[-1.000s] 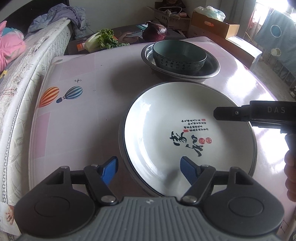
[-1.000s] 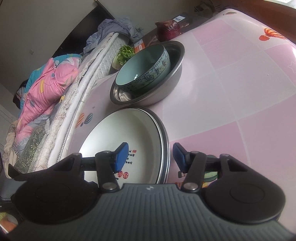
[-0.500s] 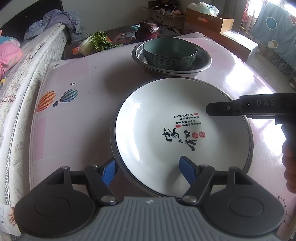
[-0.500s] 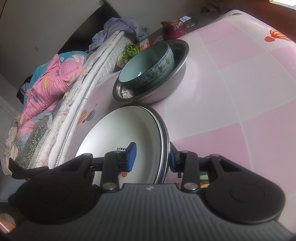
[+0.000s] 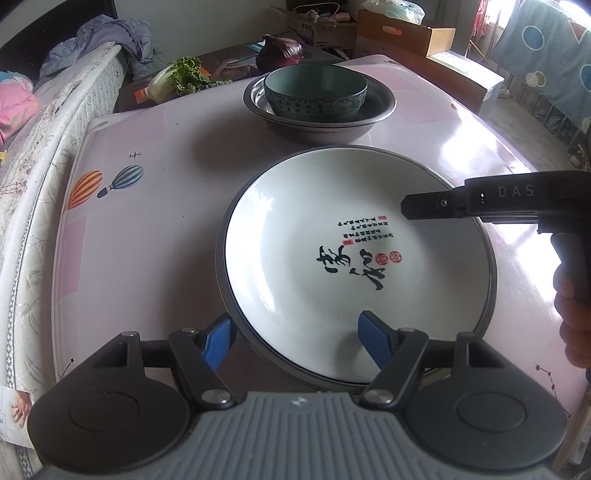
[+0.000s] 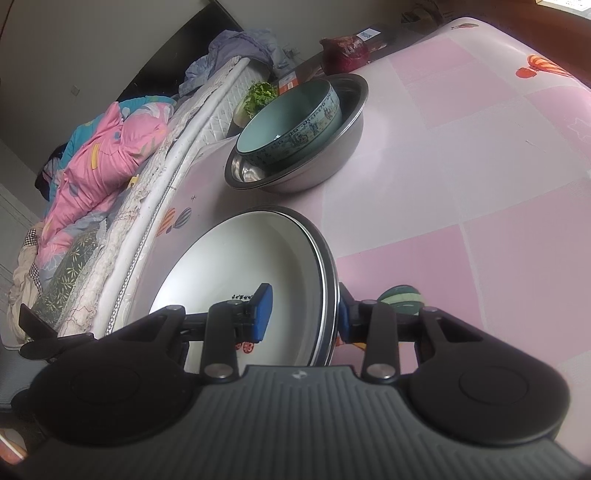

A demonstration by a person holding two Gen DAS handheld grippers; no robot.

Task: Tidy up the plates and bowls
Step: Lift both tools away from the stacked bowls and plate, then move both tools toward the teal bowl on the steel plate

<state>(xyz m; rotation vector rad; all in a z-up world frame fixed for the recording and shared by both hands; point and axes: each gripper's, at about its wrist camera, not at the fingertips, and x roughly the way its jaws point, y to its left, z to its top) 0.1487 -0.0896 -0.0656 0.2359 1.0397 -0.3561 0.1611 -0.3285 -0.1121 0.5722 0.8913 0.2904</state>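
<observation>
A white plate (image 5: 332, 221) with black calligraphy lies nested in a grey-rimmed plate (image 5: 221, 266) on the pink table (image 5: 155, 229). My left gripper (image 5: 295, 341) is open at the plates' near-left edge, one pad outside the rim and the other over the white surface. My right gripper (image 6: 303, 315) straddles the stack's right rim (image 6: 328, 280), its jaws narrowed with a pad on each side, apparently pinching it. Its finger (image 5: 432, 203) reaches over the plate. Behind stands a green bowl (image 5: 316, 99) inside a steel basin (image 5: 380, 110).
A mattress with a pink quilt (image 6: 107, 155) runs along the table's left side. Leafy greens (image 5: 184, 74) and a red cabbage (image 5: 280, 55) lie beyond the far edge. Cardboard boxes (image 5: 406, 33) stand behind. A hand (image 5: 572, 321) holds the right gripper's handle.
The right gripper's jaws have narrowed around the plates' rim. The left gripper has slid sideways, so its left pad now sits partly behind the rim.
</observation>
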